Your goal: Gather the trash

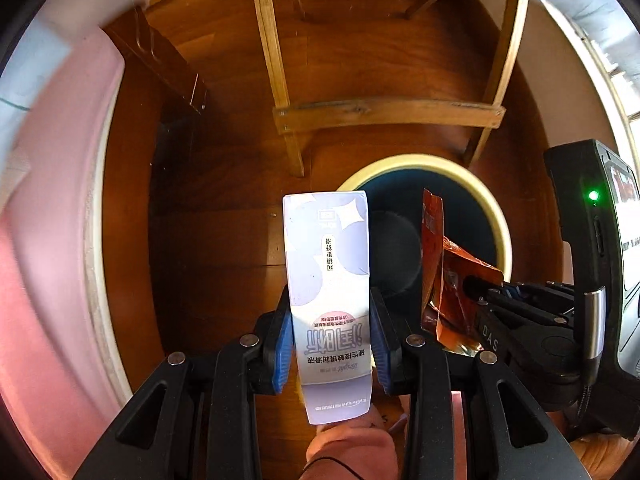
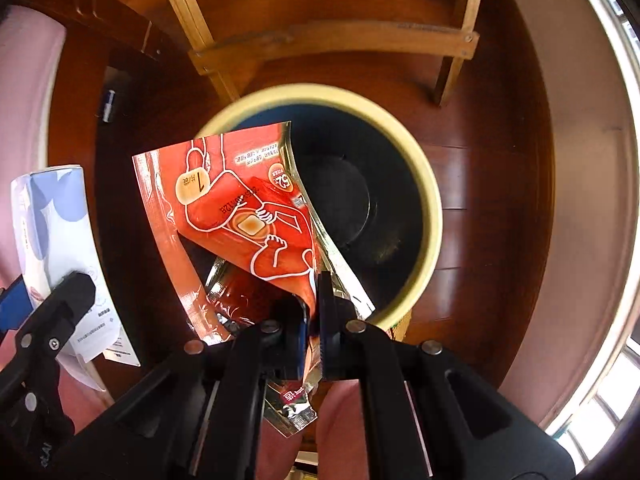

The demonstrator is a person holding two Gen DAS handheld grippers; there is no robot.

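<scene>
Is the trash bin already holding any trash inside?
No, the right wrist view shows the trash bin with a bare dark bottom.

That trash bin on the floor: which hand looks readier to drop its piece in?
The right. Its gripper holds the orange wrapper right over the bin opening. The left gripper holds its pale box at the bin's edge, mostly above the wooden floor, so it probably needs to shift over first.

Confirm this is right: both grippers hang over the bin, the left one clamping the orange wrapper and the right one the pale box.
Swapped. The left gripper clamps the pale box, as the left wrist view shows; the right gripper pinches the orange wrapper over the bin.
</scene>
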